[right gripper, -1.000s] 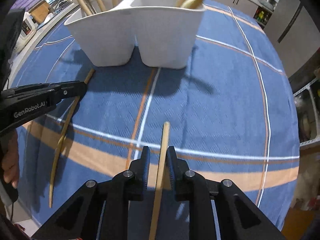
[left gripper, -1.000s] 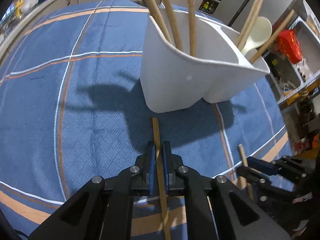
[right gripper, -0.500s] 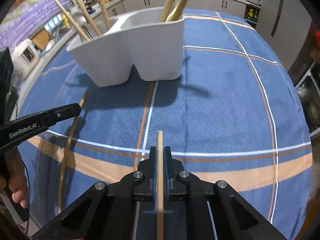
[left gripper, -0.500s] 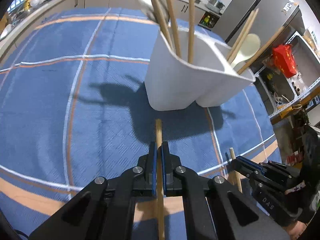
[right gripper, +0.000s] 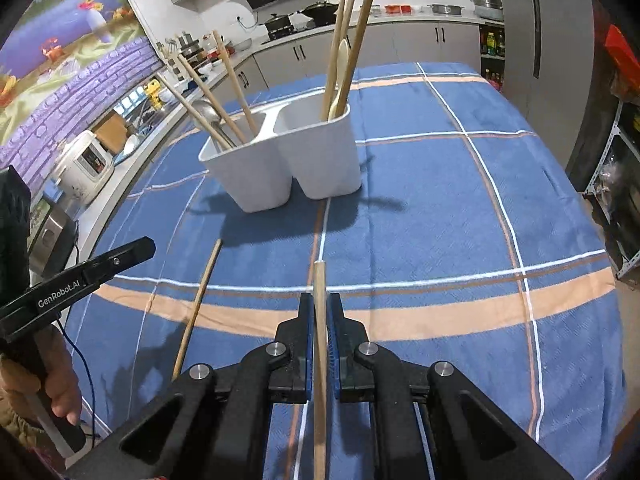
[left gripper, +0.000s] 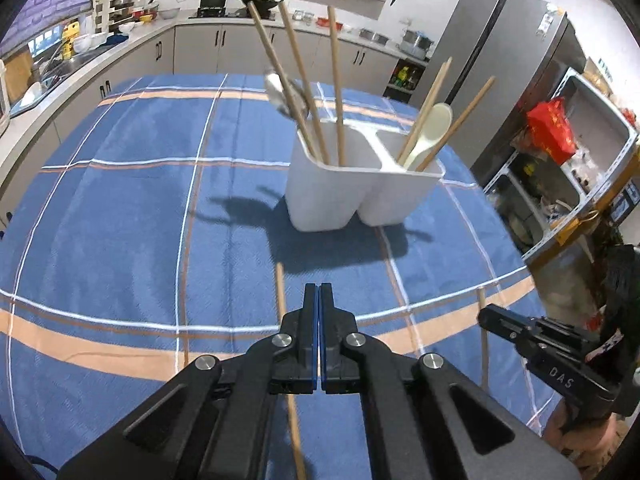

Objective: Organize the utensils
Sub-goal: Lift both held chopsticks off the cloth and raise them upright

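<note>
A white two-compartment utensil holder (left gripper: 362,188) (right gripper: 280,160) stands on the blue plaid tablecloth with wooden chopsticks, a metal ladle and a pale spoon upright in it. My left gripper (left gripper: 319,292) is shut and empty, raised above the table; a wooden chopstick (left gripper: 286,332) (right gripper: 198,304) lies on the cloth just left of it. My right gripper (right gripper: 319,304) is shut on another wooden chopstick (right gripper: 319,320) and holds it above the cloth, pointing at the holder. The right gripper also shows in the left wrist view (left gripper: 532,336).
The tablecloth (right gripper: 460,220) covers the whole table. Kitchen counters (left gripper: 132,36) run behind it, a fridge (left gripper: 512,68) stands at the back right, and a metal shelf rack (left gripper: 580,168) stands beside the table's right edge.
My left gripper has risen and lost its chopstick, which now lies on the cloth. My right gripper has closed on its chopstick and lifted it; both views sit higher.
</note>
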`<state>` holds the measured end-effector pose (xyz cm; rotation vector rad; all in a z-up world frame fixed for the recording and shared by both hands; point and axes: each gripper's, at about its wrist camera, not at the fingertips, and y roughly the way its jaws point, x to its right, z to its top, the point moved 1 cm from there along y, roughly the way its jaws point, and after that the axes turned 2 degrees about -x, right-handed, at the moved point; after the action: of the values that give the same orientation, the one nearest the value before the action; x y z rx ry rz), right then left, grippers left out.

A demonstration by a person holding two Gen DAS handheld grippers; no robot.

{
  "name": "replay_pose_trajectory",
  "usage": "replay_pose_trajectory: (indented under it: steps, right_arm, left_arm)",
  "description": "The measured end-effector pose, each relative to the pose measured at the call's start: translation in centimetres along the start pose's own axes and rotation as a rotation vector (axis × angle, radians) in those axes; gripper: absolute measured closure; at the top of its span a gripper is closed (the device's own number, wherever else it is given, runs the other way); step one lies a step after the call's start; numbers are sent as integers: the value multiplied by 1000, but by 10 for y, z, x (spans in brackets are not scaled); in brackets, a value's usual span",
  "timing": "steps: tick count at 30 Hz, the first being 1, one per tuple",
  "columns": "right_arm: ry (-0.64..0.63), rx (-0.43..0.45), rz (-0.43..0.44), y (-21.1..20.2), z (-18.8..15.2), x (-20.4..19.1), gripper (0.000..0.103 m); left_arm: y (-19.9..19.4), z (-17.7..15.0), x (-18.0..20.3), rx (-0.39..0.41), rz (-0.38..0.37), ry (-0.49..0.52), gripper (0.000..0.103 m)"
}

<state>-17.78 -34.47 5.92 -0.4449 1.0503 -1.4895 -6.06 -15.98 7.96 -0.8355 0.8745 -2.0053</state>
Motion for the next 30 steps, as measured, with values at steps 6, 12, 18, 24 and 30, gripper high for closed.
replay_pose_trajectory:
  steps: [6, 12, 18, 24, 30]
  right_arm:
    - [1, -39, -3, 8, -13, 2, 96]
    - [26, -65, 15, 18, -21, 2, 96]
    - [32, -63, 28, 18, -18, 0, 96]
    - [56, -56, 53, 19, -16, 3, 96]
    - [84, -20, 94, 10, -11, 2, 96]
  left_arm:
    - [31, 0, -16, -71, 67, -22, 94]
    - [77, 6, 0, -177, 96, 100, 81]
    - [106, 13, 13, -221, 158, 203, 81]
    - [103, 9, 15, -205, 110, 215, 98]
    - [62, 12, 10, -106, 65, 154, 98]
